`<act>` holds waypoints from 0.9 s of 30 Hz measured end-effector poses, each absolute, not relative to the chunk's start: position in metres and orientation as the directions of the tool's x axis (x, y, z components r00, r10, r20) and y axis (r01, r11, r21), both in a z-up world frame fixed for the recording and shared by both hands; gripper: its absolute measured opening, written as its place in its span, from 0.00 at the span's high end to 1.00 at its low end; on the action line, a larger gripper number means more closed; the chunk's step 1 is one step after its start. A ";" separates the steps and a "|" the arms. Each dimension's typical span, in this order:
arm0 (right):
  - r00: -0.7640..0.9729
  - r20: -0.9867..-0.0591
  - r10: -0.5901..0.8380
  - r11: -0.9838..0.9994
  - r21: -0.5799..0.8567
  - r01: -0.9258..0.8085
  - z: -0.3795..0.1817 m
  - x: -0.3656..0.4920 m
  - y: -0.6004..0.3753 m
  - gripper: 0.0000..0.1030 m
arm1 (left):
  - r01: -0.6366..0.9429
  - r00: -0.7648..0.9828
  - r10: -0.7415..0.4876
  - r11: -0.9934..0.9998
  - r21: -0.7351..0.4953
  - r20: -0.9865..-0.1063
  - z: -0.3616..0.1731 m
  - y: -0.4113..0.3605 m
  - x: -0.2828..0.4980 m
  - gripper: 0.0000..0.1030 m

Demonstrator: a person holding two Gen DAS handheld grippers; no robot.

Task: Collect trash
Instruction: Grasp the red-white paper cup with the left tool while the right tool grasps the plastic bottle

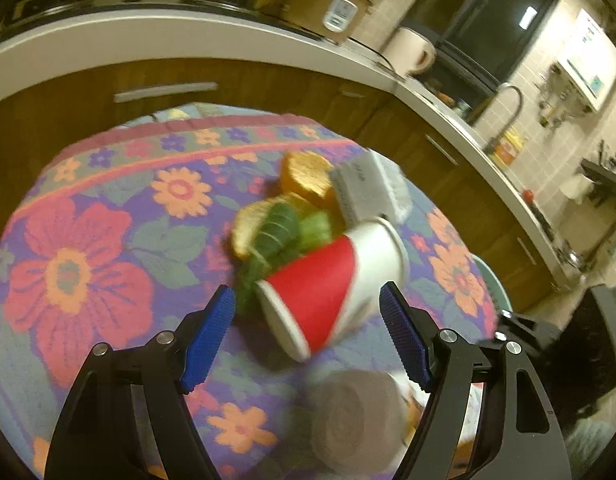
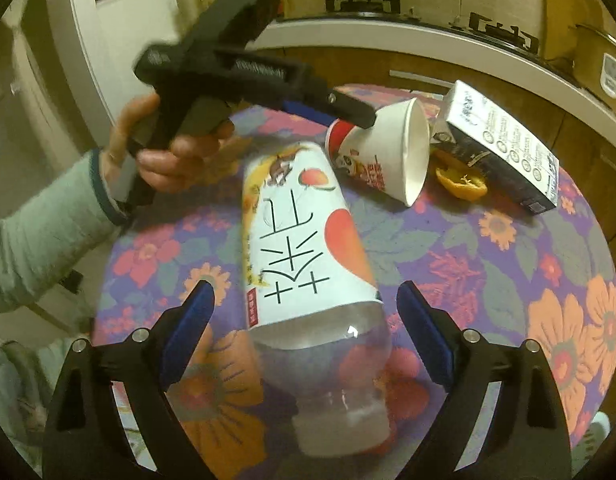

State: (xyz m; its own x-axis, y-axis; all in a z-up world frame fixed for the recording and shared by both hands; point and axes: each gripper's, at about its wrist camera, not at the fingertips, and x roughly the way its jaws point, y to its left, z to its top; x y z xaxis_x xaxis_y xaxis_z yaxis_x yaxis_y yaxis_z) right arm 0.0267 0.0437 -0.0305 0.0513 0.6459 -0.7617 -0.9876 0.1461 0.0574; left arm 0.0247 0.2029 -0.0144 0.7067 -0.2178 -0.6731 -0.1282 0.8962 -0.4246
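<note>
A red-and-white paper cup (image 1: 332, 284) lies on its side on the flowered tablecloth (image 1: 88, 240). My left gripper (image 1: 308, 292) is open around it, and the pads do not press on it. Green leaves (image 1: 276, 236), orange peels (image 1: 308, 176) and a white-and-black carton (image 1: 364, 188) lie just behind the cup. In the right wrist view a clear plastic bottle (image 2: 304, 240) with a printed label lies with its cap towards the camera. My right gripper (image 2: 304, 288) is open, with a gap between the bottle and each pad. The cup (image 2: 388, 152), the carton (image 2: 504, 148) and a peel (image 2: 460, 184) lie beyond it.
A person's hand (image 2: 168, 160) in a pale sleeve holds the left gripper over the table's far left. Wooden cabinets and a white counter (image 1: 188, 36) curve behind the table, with a rice cooker (image 1: 332, 4) and a kettle (image 1: 412, 52). A dark container (image 1: 588, 340) stands to the right.
</note>
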 end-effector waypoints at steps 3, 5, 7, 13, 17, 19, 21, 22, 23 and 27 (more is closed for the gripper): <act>0.068 -0.762 0.644 0.170 0.055 -0.984 -0.034 0.027 0.042 0.29 | -0.085 0.690 -0.233 0.914 -0.397 -0.685 -0.013 0.189 0.023 0.29; 0.052 -0.753 0.656 0.174 0.084 -0.981 -0.033 0.029 0.036 0.40 | -0.065 0.683 -0.233 0.925 -0.375 -0.693 -0.011 0.182 0.022 0.29; 0.057 -0.744 0.665 0.182 0.088 -0.979 -0.032 0.029 0.025 0.40 | -0.048 0.677 -0.231 0.934 -0.354 -0.699 -0.009 0.174 0.023 0.29; 0.087 -0.728 0.680 0.231 0.100 -0.968 -0.036 0.026 -0.029 0.41 | -0.051 0.667 -0.216 0.941 -0.333 -0.713 -0.009 0.166 0.030 0.29; 0.131 -0.702 0.700 0.314 0.138 -0.940 -0.034 0.038 -0.072 0.41 | 0.004 0.641 -0.258 0.943 -0.334 -0.723 -0.010 0.149 0.031 0.31; 0.147 -0.685 0.713 0.345 0.160 -0.925 -0.030 0.046 -0.094 0.41 | 0.076 0.624 -0.306 0.939 -0.334 -0.719 -0.006 0.132 0.023 0.31; 0.165 -0.665 0.728 0.369 0.178 -0.912 -0.028 0.051 -0.110 0.41 | 0.127 0.619 -0.316 0.944 -0.305 -0.719 -0.001 0.117 0.013 0.31; 0.179 -0.659 0.731 0.382 0.178 -0.907 -0.028 0.051 -0.116 0.41 | 0.135 0.627 -0.285 0.956 -0.259 -0.725 0.004 0.110 0.008 0.31; 0.190 -0.654 0.733 0.394 0.180 -0.901 -0.027 0.054 -0.120 0.42 | 0.126 0.640 -0.242 0.969 -0.210 -0.729 0.008 0.106 0.005 0.30; 0.209 -0.634 0.745 0.419 0.199 -0.886 -0.031 0.060 -0.128 0.42 | 0.025 0.662 -0.099 0.994 -0.110 -0.743 0.015 0.113 0.008 0.29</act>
State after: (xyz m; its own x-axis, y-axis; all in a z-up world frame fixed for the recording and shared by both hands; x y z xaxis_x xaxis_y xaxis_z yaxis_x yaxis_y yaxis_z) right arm 0.0601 -0.1281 -0.0306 0.2094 0.7445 -0.6339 -0.8859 0.4189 0.1993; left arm 0.0080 0.1129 0.0150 0.6624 -0.0991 -0.7425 0.0252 0.9936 -0.1101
